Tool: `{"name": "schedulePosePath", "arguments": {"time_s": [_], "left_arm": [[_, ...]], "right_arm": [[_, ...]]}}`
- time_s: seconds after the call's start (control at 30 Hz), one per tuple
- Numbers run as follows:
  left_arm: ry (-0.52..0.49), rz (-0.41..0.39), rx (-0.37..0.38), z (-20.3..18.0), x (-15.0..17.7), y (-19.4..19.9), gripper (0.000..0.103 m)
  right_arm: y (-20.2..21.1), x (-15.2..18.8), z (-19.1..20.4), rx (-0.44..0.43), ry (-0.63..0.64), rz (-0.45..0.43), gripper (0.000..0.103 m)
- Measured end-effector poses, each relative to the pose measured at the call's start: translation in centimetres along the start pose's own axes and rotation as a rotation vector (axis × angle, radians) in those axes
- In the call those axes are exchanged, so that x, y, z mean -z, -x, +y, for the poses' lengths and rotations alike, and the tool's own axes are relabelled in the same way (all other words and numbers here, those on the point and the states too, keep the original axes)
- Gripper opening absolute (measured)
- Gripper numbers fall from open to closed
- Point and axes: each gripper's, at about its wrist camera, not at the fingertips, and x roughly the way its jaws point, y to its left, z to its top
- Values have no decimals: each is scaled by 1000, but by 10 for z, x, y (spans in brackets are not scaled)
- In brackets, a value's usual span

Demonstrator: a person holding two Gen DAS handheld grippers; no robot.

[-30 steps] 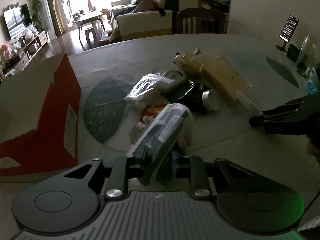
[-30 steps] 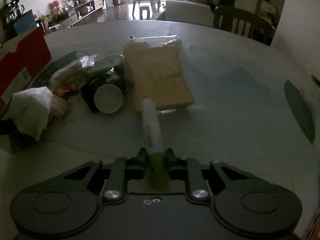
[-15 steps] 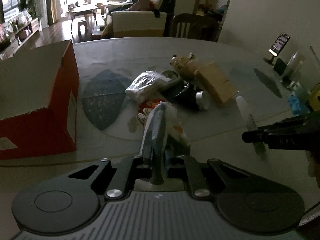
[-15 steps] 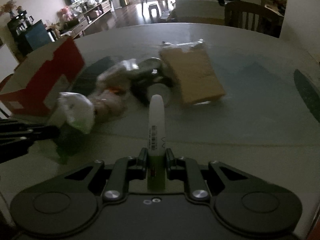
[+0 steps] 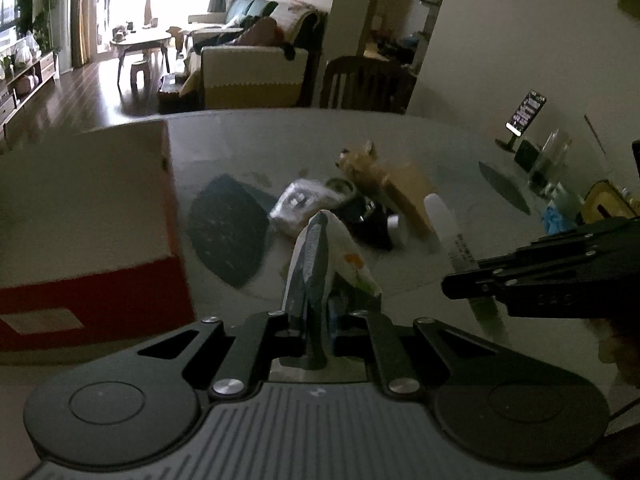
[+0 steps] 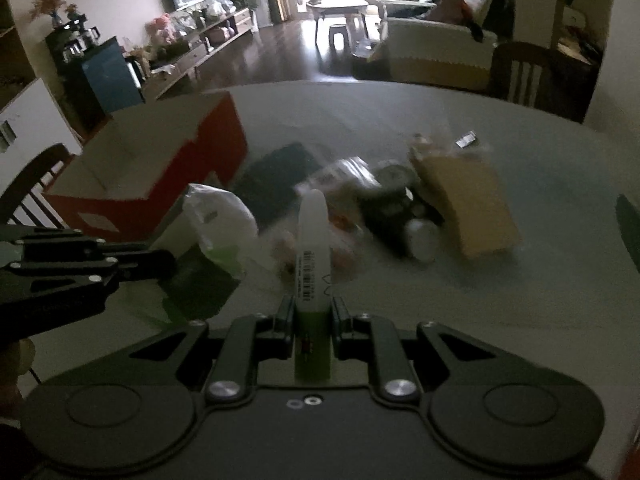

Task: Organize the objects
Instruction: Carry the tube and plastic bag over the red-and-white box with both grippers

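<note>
up front in my left wrist view, my left claw (image 5: 318, 332) is clamped on a crumpled white plastic packet with dark blue print (image 5: 320, 264), which stands up between the fingers above the round grey table (image 5: 280, 140). to the left sits an open red cardboard box with pale flaps (image 5: 88, 216), close beside my claw. further out on the table lies a blurred heap: a shiny clear wrapper (image 5: 298, 206), a black bundle (image 5: 370, 222) and a flat tan paper package (image 5: 396, 184), all touching one another. at the right my right claw (image 5: 460, 284) reaches in, pinching a white tube with a green lower end (image 5: 452, 236)

over in my right wrist view, my right claw (image 6: 313, 318) is closed on that white tube (image 6: 313, 248), green end between the fingers, white tip pointing away toward the heap. my left claw (image 6: 160, 262) comes in from the left with the white packet (image 6: 218, 216) in its grip, held just in front of the red box (image 6: 168, 160). the tan package (image 6: 468, 204) lies to the right of the black bundle (image 6: 386, 212); the heap is too smeared to tell more
</note>
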Motion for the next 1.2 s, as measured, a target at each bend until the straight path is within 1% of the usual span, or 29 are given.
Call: {"name": "schedulePosePath", "arguments": {"time_s": [0.13,0.3,0.47,0.63,0.77,0.97,1.1,1.2], "left_arm": [[-2,-43,3,21,-13,21,9],[19,-97,-14,50,-27,44,9],[27,-150,-59,81,-40,63,9],[53,-175,-116,116,-49,75,9],[64,-174,-170,144,-53,78,9],[67,-146,-254,186,-56,76,9],[76,-113,-292,209,-56,66,9],[63,-93,-319,220,-57,57,9]], "right_arm": [[1,-22,24,-21,17,-15,17],[-6,-48,58,-38,54,-31,17],[-17,-76,95,-67,94,-43,17],[-33,-98,127,-92,112,-36,17],[-52,-115,150,-91,113,-16,17],[-88,-133,175,-80,119,16,17],[-112,-136,188,-63,128,42,17],[-128,-139,195,-50,131,53,17]]}}
